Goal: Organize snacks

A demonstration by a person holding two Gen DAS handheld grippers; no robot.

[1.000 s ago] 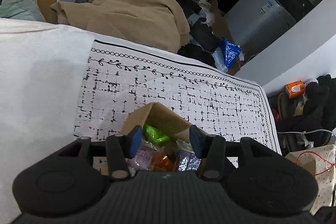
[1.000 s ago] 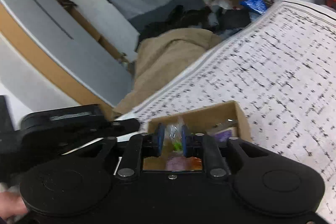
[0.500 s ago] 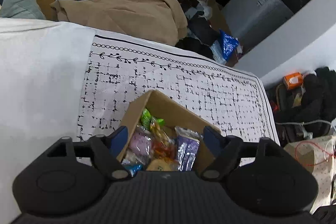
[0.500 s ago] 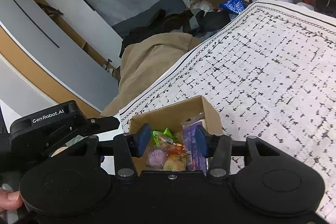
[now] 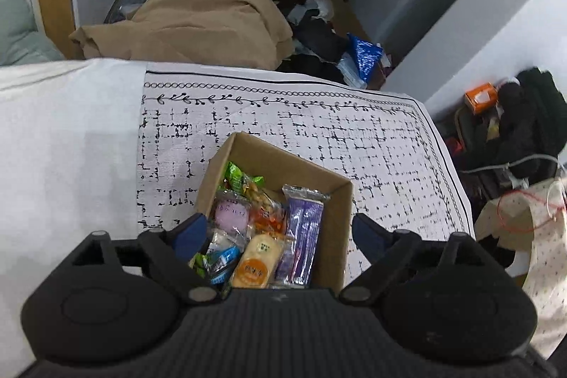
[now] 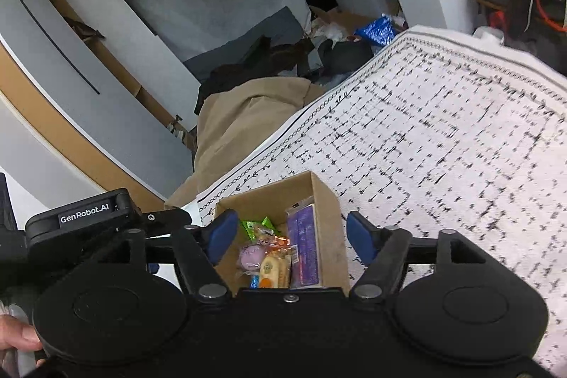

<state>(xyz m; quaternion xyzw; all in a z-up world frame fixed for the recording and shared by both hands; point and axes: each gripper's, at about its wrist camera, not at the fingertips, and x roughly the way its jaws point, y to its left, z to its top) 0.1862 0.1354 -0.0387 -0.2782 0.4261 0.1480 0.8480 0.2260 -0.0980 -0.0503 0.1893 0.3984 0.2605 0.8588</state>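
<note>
An open cardboard box (image 5: 333, 225) stands on the black-and-white patterned cloth (image 5: 372, 144). It holds several wrapped snacks: a purple bar (image 5: 301, 229), an orange-yellow biscuit pack (image 5: 257, 259), a pink round one (image 5: 230, 211) and a green packet (image 5: 234, 176). My left gripper (image 5: 278, 232) is open and empty above the box, one finger on either side of it. My right gripper (image 6: 292, 236) is open and empty above the same box (image 6: 327, 236), with the purple bar (image 6: 303, 247) between its fingers. The left gripper's body (image 6: 85, 218) shows at the left of the right wrist view.
The cloth lies on a white surface (image 5: 63, 144). Beyond its far edge lie a tan blanket (image 5: 205, 20), dark clothes and a blue bag (image 5: 365, 55) on the floor. Bags, cables and an orange box (image 5: 480, 96) are at the right.
Both grippers have opened wide and risen away from the box. The right gripper let go of the clear-wrapped snack it pinched; more of the box's contents now show.
</note>
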